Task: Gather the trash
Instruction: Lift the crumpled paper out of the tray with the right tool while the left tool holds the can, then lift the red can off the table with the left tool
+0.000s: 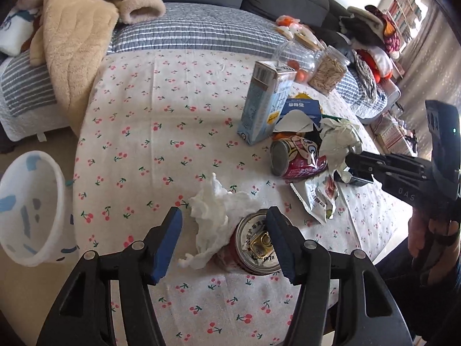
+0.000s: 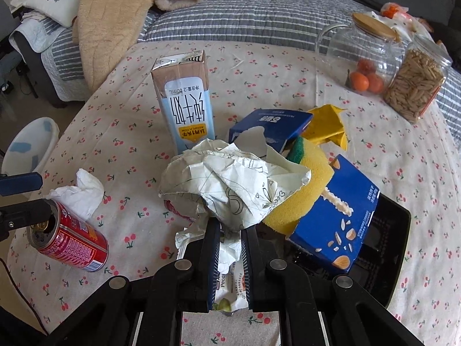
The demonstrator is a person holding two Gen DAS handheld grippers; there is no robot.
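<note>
My left gripper (image 1: 224,214) is open over the cherry-print tablecloth (image 1: 149,121). A crumpled white tissue (image 1: 213,216) lies between its blue pads, and a red drink can (image 1: 253,252) lies on its side by the right pad, its opened top towards the camera. In the right wrist view one finger (image 2: 26,216) rests at the can's (image 2: 72,239) rim while the other pad stands clear above it. My right gripper (image 2: 230,230) is shut on a crumpled ball of white paper (image 2: 230,184), seen from the left as the paper (image 1: 337,138) in its tips (image 1: 350,158). A snack wrapper (image 2: 230,288) lies under its fingers.
A white bin (image 1: 28,207) stands on the floor left of the table. A milk carton (image 2: 184,106) stands upright. Nearby are a second can (image 1: 291,158), a yellow sponge (image 2: 305,178), blue boxes (image 2: 340,216), a glass jar of oranges (image 2: 360,54) and a seed jar (image 2: 415,83).
</note>
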